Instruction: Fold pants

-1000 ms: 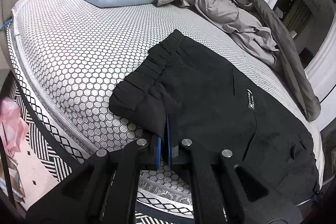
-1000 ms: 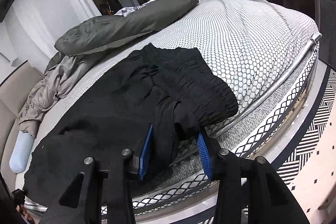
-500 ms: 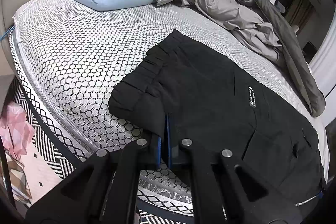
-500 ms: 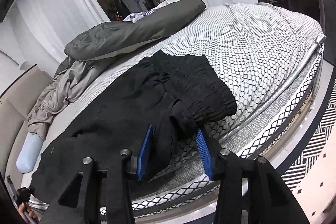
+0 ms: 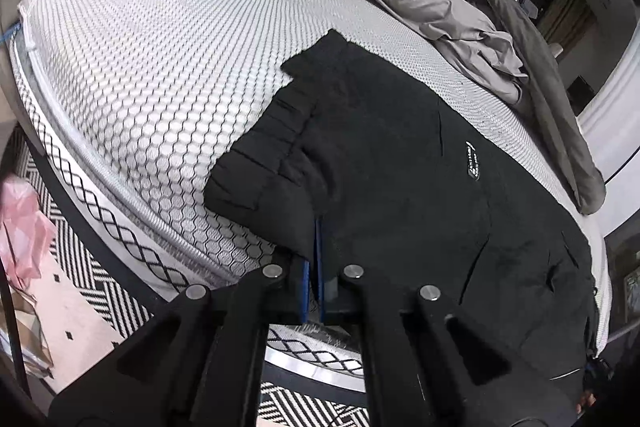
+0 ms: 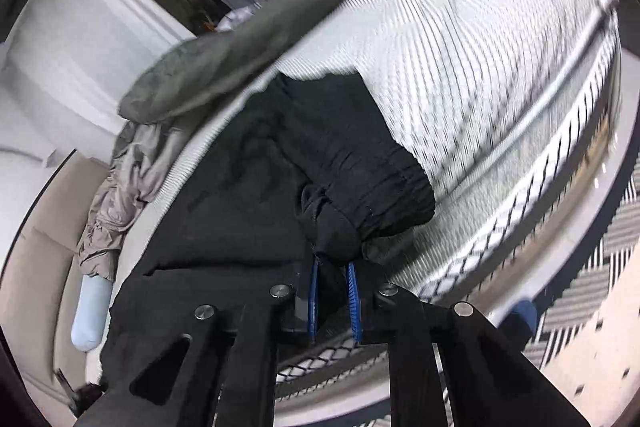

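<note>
Gripping black pants [image 5: 400, 163] on mattress [image 5: 132, 75]: left gripper [image 5: 316, 247] pinched tight on waistband; right gripper [image 6: 334, 281], just closed, clamps bunched hem fabric.

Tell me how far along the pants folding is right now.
Early on. The black pants lie spread across the mattress, with no finished fold visible. In hand: the left gripper is shut on the near edge, and the right gripper has just closed on the fabric by the cuff. Left: the folds themselves.
</note>
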